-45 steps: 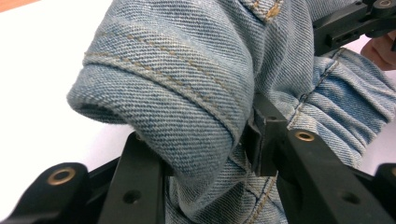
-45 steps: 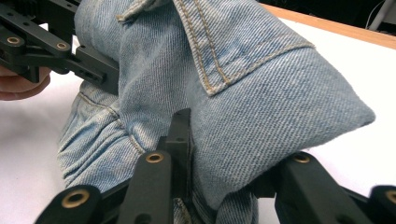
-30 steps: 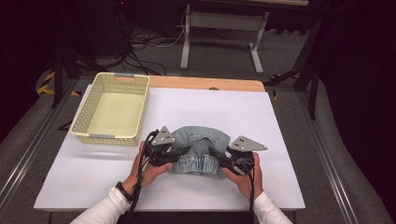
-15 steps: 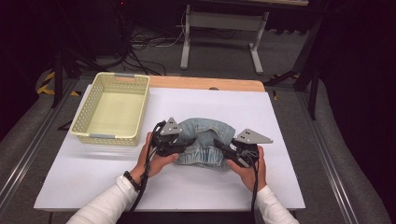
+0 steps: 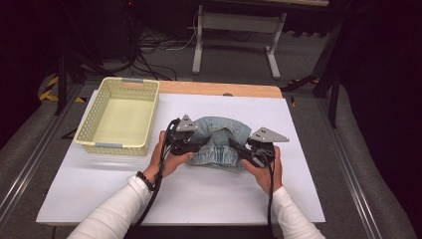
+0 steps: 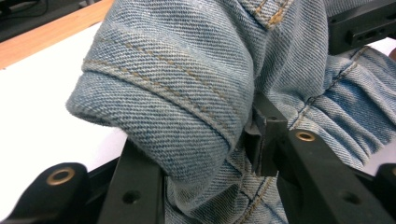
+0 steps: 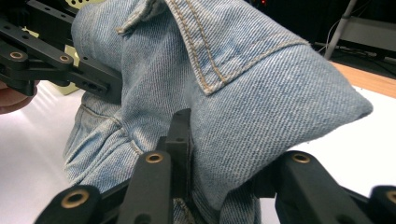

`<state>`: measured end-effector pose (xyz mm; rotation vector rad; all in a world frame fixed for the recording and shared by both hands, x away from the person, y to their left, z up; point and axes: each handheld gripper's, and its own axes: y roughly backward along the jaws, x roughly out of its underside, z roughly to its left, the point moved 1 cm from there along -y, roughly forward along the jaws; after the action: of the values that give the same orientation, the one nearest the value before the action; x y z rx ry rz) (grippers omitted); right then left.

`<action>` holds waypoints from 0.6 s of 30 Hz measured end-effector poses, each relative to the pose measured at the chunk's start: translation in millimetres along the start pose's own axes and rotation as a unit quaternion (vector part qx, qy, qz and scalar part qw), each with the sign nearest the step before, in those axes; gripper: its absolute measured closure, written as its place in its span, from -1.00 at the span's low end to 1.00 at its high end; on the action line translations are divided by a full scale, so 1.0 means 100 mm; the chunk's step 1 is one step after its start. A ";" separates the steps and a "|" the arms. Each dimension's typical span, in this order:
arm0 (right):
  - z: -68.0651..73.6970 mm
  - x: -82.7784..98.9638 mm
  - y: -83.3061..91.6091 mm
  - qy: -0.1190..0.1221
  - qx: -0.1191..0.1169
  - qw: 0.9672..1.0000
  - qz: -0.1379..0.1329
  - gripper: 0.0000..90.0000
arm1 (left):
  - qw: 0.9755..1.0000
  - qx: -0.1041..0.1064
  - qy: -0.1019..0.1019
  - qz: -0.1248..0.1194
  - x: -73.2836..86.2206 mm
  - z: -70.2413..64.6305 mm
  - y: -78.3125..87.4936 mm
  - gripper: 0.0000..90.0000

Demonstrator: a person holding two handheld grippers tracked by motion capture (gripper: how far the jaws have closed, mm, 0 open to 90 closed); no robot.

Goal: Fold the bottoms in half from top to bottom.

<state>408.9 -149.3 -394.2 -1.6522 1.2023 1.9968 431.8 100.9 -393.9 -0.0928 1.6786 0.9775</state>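
Observation:
A folded light-blue denim garment (image 5: 219,134) with tan stitching hangs bunched between my two grippers over the white sheet. My left gripper (image 5: 200,145) is shut on its left end. In the left gripper view a thick rolled fold (image 6: 177,98) is wedged between the black jaws of the left gripper (image 6: 205,158). My right gripper (image 5: 238,147) is shut on the right end. In the right gripper view the right gripper (image 7: 233,163) clamps a folded corner under a stitched flap (image 7: 233,42), and the left gripper's fingers (image 7: 98,81) show at the far side.
An empty pale-yellow mesh basket (image 5: 88,130) stands at the left on the white sheet (image 5: 209,199), close to my left hand. A wooden table edge (image 5: 219,89) runs along the back. Cables and a metal stand are on the floor beyond it.
Both hands have carried the denim garment away from the front edge toward the middle of the sheet, slightly higher. Both grips are unchanged.

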 end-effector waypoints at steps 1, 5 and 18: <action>0.00 -0.01 -0.01 0.000 0.000 1.000 -0.001 0.48 | 1.000 -0.003 -0.001 0.001 -0.01 0.02 0.01 0.41; -0.01 -0.07 -0.06 -0.004 -0.002 1.000 -0.005 0.48 | 1.000 -0.012 -0.004 0.001 -0.06 0.06 0.03 0.41; 0.01 -0.28 -0.18 -0.002 -0.005 1.000 -0.018 0.48 | 0.999 -0.032 -0.002 -0.001 -0.17 0.22 0.16 0.41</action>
<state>429.2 -129.8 -376.8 -1.6611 1.1557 1.9865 446.2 118.4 -371.4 -0.1349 1.6435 1.0290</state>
